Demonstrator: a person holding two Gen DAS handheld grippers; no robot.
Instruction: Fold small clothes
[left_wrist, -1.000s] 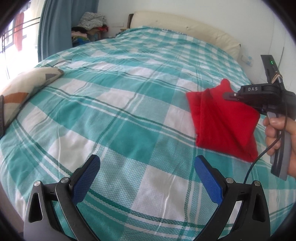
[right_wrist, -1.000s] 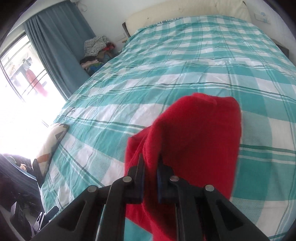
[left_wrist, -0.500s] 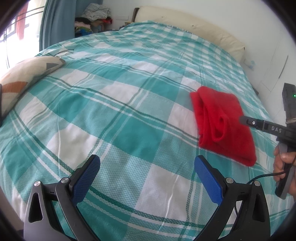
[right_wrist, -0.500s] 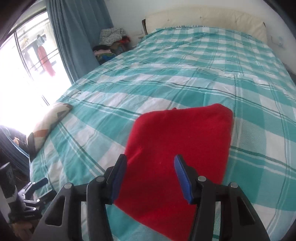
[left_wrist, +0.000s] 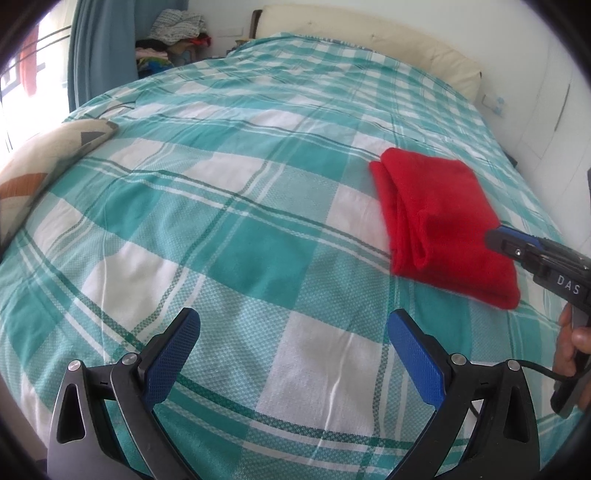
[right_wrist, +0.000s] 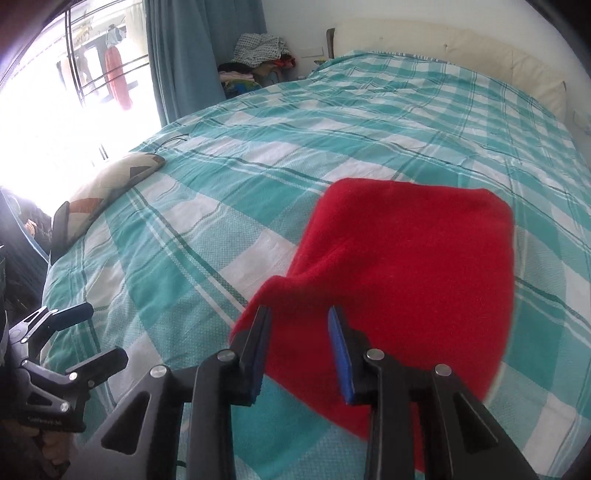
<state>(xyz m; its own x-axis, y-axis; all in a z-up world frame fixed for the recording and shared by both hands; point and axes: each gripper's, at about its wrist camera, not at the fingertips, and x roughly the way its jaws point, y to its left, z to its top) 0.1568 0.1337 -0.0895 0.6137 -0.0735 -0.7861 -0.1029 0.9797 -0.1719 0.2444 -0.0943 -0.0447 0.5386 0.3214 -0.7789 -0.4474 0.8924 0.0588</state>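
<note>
Checked bed cover (left_wrist: 229, 243) holds a patterned pillow (left_wrist: 40, 158) at nine o'clock. Folded red cloth (left_wrist: 443, 229) lies at three, long side running twelve to five. Left gripper (left_wrist: 291, 350) spread wide; right gripper (right_wrist: 299, 332) has just been closing, pinching nothing.

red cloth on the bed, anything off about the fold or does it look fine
Mostly fine: the red cloth lies folded flat on the checked bedspread. Its left edge shows loose, uneven layers rather than one crisp fold. Nothing spilled or damaged.

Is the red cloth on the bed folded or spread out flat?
Folded. The red cloth lies on the bed as a compact rectangle, with stacked layers showing along its left edge.
</note>
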